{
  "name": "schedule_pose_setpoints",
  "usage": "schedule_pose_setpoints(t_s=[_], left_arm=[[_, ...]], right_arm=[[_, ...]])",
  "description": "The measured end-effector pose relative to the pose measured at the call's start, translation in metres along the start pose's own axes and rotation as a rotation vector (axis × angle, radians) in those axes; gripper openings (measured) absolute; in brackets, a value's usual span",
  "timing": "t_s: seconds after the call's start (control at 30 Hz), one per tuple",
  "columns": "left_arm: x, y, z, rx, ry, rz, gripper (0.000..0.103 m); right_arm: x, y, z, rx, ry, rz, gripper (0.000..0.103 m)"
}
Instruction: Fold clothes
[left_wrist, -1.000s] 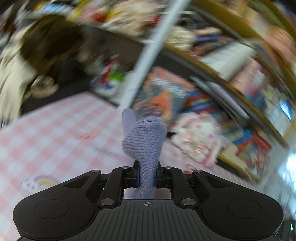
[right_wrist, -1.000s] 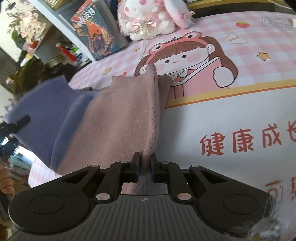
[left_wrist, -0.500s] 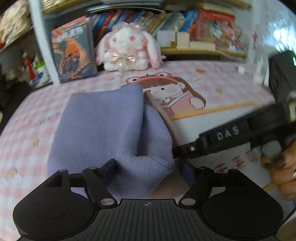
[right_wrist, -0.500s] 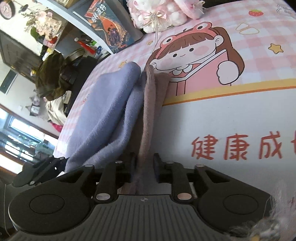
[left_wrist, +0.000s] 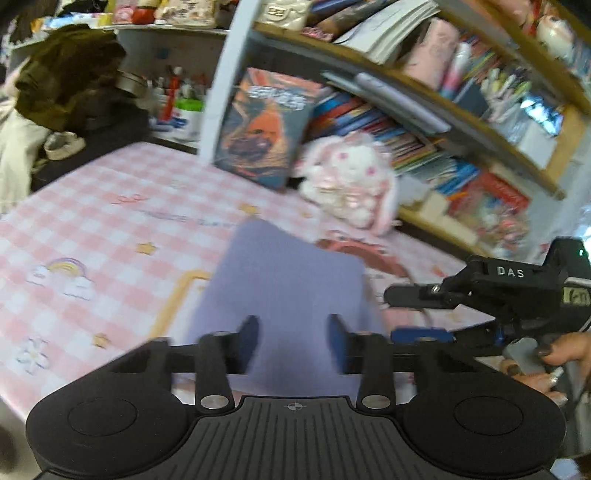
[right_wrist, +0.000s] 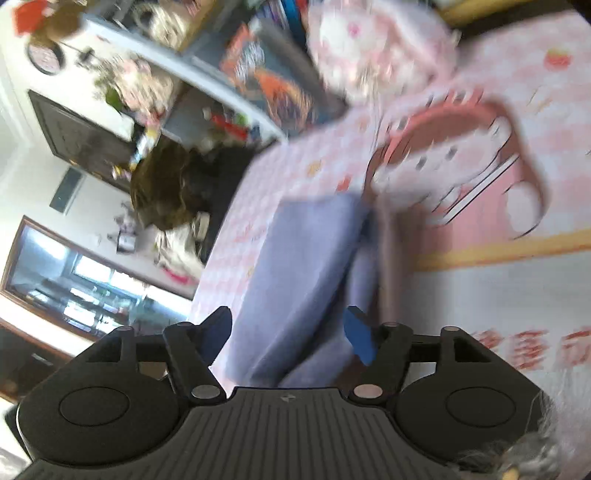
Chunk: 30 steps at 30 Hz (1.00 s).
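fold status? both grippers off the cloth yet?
Done: the lavender garment lies folded over on the pink checked tablecloth, a pinkish layer showing along its right edge. In hand: nothing. The left gripper and right gripper both stand open over it, left jaws just closing, right jaws just opening, pads clear of the cloth. Left: maybe another fold or squaring up; blur hides the edges.

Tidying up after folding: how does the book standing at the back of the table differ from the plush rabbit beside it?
The book is flat and rectangular; the plush rabbit is rounded and fluffy. The book is dark with orange artwork; the plush rabbit is white and pink. The book stands on edge, taller than the plush rabbit. Both sit side by side at the far edge of the checked table.
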<state>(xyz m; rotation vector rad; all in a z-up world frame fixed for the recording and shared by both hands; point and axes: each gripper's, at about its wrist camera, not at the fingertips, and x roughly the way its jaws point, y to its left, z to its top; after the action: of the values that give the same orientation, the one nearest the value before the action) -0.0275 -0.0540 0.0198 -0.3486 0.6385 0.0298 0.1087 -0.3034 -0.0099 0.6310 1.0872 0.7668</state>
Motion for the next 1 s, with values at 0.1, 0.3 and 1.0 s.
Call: schedule_pose_setpoints(t_s=[0.1, 0.3, 1.0], left_arm=[[0.007, 0.006, 0.000, -0.027, -0.003, -0.006, 0.022], [0.030, 0.008, -0.016, -0.015, 0.092, -0.018, 0.022], [0.041, -0.003, -0.035, 0.034, 0.143, 0.036, 0.028]], right_arm=[[0.031, 0.006, -0.001, -0.010, 0.085, -0.045, 0.060], [0.009, 0.022, -0.004, -0.150, 0.056, 0.098, 0.010], [0.021, -0.005, -0.008, -0.014, 0.048, -0.040, 0.048]])
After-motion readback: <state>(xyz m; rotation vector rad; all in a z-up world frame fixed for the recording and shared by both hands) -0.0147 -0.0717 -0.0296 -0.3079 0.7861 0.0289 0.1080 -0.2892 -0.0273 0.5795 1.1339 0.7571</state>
